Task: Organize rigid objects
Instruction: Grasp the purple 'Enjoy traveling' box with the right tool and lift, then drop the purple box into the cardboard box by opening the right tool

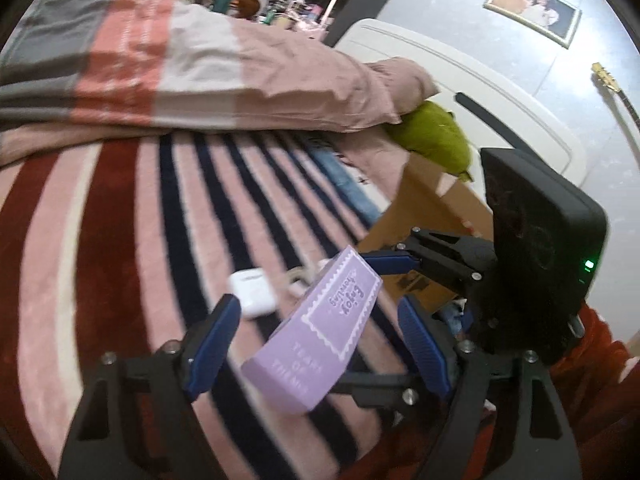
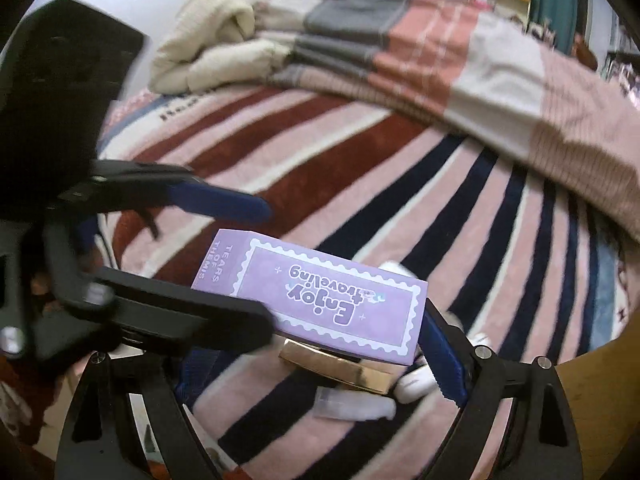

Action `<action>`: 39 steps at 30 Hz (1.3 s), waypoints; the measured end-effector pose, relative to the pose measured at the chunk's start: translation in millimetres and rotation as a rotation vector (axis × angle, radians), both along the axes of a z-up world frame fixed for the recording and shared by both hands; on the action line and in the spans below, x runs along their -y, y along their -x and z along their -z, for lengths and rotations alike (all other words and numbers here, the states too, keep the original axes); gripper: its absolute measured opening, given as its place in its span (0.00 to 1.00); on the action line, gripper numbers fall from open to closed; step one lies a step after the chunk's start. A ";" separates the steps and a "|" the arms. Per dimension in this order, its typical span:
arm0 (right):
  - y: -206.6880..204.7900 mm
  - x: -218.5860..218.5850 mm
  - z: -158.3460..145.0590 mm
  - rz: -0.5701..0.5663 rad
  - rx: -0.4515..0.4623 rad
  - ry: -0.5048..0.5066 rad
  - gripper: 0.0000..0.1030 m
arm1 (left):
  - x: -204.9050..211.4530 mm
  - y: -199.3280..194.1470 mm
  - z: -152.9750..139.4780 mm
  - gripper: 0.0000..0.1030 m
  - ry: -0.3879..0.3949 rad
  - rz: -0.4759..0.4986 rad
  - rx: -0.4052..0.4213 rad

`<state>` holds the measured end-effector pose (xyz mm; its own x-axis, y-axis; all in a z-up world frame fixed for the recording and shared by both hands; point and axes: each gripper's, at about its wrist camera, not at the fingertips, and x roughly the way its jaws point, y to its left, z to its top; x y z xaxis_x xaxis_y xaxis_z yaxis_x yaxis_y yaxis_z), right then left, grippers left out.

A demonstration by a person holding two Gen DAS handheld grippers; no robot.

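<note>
A purple box point(image 1: 316, 332) is seen raised above the striped blanket point(image 1: 120, 240), between the spread fingers of the left gripper point(image 1: 320, 320). It is clamped at its far end by the right gripper point(image 1: 384, 260). Farther off, a white case point(image 1: 252, 290) lies on the blanket.

left gripper point(image 1: 320, 340): black frame, silver screws, ribbed blue pads point(image 1: 420, 344) | right gripper point(image 2: 352, 344): same build, black housing, green light

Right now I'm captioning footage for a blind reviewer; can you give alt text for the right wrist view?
A purple box printed "Enjoy traveling" is held in the right gripper above a striped blanket. The left gripper reaches in open from the left, and a gold box lies underneath.
</note>
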<state>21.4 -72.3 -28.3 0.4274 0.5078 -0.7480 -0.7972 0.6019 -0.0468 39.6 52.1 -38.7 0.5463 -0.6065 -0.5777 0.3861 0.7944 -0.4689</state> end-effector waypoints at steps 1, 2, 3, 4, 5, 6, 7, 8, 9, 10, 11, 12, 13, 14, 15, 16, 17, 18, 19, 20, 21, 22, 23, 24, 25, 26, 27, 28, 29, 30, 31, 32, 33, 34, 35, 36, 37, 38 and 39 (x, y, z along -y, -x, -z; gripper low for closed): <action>1.8 4.8 -6.9 0.003 0.012 -0.008 0.86 | 6.4 -2.2 -7.0 0.66 0.015 0.025 0.007; 3.5 9.9 -13.4 0.009 0.023 -0.017 0.86 | 11.2 -3.5 -11.7 0.62 0.023 0.039 0.011; 4.8 16.2 -20.5 0.017 0.036 -0.028 0.86 | 18.1 -4.7 -17.9 0.62 0.023 0.053 0.020; 5.4 22.3 -27.0 0.021 0.048 -0.037 0.86 | 22.4 -5.9 -21.9 0.61 0.018 0.059 0.028; 5.9 28.6 -32.5 0.024 0.060 -0.044 0.86 | 30.2 -8.1 -27.7 0.57 0.011 0.071 0.035; 7.7 35.9 -39.2 0.026 0.078 -0.051 0.86 | 35.8 -10.7 -32.1 0.54 0.007 0.079 0.038; 9.3 43.8 -45.7 0.033 0.098 -0.053 0.86 | 42.2 -13.1 -37.1 0.53 0.014 0.094 0.041; 9.3 50.8 -51.2 0.039 0.111 -0.057 0.86 | 49.9 -15.9 -43.4 0.51 0.029 0.112 0.047; 9.5 60.1 -57.2 0.048 0.119 -0.066 0.86 | 56.3 -18.2 -48.2 0.50 0.037 0.125 0.052; 8.8 70.3 -62.9 0.061 0.121 -0.077 0.86 | 67.4 -21.1 -54.9 0.50 0.043 0.144 0.062; 7.9 79.6 -67.9 0.076 0.126 -0.084 0.86 | 74.9 -23.2 -58.7 0.49 0.044 0.155 0.067; 6.9 87.2 -71.9 0.089 0.135 -0.085 0.86 | 83.2 -26.0 -62.4 0.49 0.044 0.166 0.071; 5.7 97.7 -76.0 0.105 0.147 -0.085 0.86 | 93.1 -29.4 -66.8 0.49 0.042 0.180 0.075; 3.4 106.5 -79.0 0.118 0.152 -0.086 0.86 | 107.7 -34.8 -71.7 0.49 0.035 0.197 0.079; 0.6 119.5 -82.4 0.141 0.155 -0.090 0.86 | 115.4 -37.2 -74.0 0.49 0.032 0.207 0.079; -2.7 129.5 -84.2 0.156 0.153 -0.093 0.86 | 128.8 -42.8 -76.9 0.49 0.027 0.224 0.077; -6.4 142.5 -86.5 0.178 0.149 -0.096 0.86 | 140.3 -47.6 -78.9 0.49 0.023 0.239 0.073; -9.3 152.4 -88.1 0.192 0.146 -0.097 0.86 | 150.8 -52.2 -80.2 0.49 0.019 0.252 0.070; -12.6 163.2 -89.3 0.210 0.141 -0.097 0.86 | 167.0 -58.9 -81.6 0.49 0.010 0.272 0.064; -16.3 174.2 -90.2 0.228 0.136 -0.097 0.86 | 179.1 -63.7 -82.5 0.49 0.003 0.288 0.058; -20.6 185.3 -90.4 0.247 0.124 -0.092 0.86 | 187.2 -66.9 -82.8 0.49 -0.004 0.299 0.052; -25.4 196.3 -89.9 0.267 0.110 -0.090 0.86 | 198.8 -72.3 -81.9 0.49 -0.013 0.316 0.042; -29.0 204.2 -88.9 0.283 0.097 -0.084 0.86 | 210.2 -78.5 -80.1 0.49 -0.022 0.330 0.029; -34.2 212.2 -86.9 0.303 0.083 -0.075 0.86 | 218.0 -82.8 -78.4 0.49 -0.030 0.336 0.019; -39.3 219.7 -84.2 0.321 0.069 -0.065 0.86 | 226.2 -87.5 -75.9 0.49 -0.037 0.342 0.007; -42.5 222.6 -82.2 0.331 0.060 -0.056 0.86 | 233.2 -92.3 -73.3 0.49 -0.047 0.344 -0.003; -46.6 227.0 -80.1 0.345 0.050 -0.047 0.86 | 237.4 -95.4 -70.5 0.49 -0.050 0.345 -0.011; -49.6 230.2 -77.6 0.357 0.040 -0.042 0.86 | 241.5 -99.5 -67.5 0.50 -0.053 0.346 -0.024; -53.4 233.2 -76.0 0.370 0.028 -0.036 0.87 | 244.2 -101.3 -65.9 0.50 -0.059 0.344 -0.028; -54.1 235.3 -74.9 0.381 0.025 -0.032 0.87 | 246.2 -102.4 -64.5 0.52 -0.064 0.339 -0.027; -55.1 235.3 -73.0 0.394 0.026 -0.023 0.87 | 248.6 -103.3 -64.0 0.53 -0.074 0.337 -0.026; -55.4 235.9 -71.6 0.402 0.025 -0.010 0.87 | 249.6 -102.7 -64.3 0.61 -0.084 0.333 -0.023; -56.2 235.7 -69.4 0.413 0.022 0.007 0.87 | 249.4 -102.3 -64.9 0.72 -0.091 0.327 -0.018; -56.4 235.8 -67.4 0.419 0.020 0.017 0.87 | 248.1 -100.2 -67.0 0.76 -0.103 0.314 -0.003; -56.4 235.7 -65.4 0.421 0.017 0.022 0.87 | 245.5 -97.5 -69.6 0.78 -0.114 0.305 0.012; -55.3 235.0 -63.8 0.417 0.013 0.025 0.87 | 241.2 -93.7 -72.9 0.78 -0.124 0.298 0.024; -53.1 233.9 -63.6 0.415 0.013 0.027 0.87 | 238.4 -92.6 -74.4 0.78 -0.126 0.291 0.030; -51.2 232.7 -64.3 0.417 0.018 0.032 0.87 | 233.4 -90.2 -76.7 0.78 -0.126 0.279 0.038; -48.8 231.3 -65.6 0.427 0.031 0.041 0.87 | 229.0 -88.7 -78.1 0.79 -0.126 0.270 0.045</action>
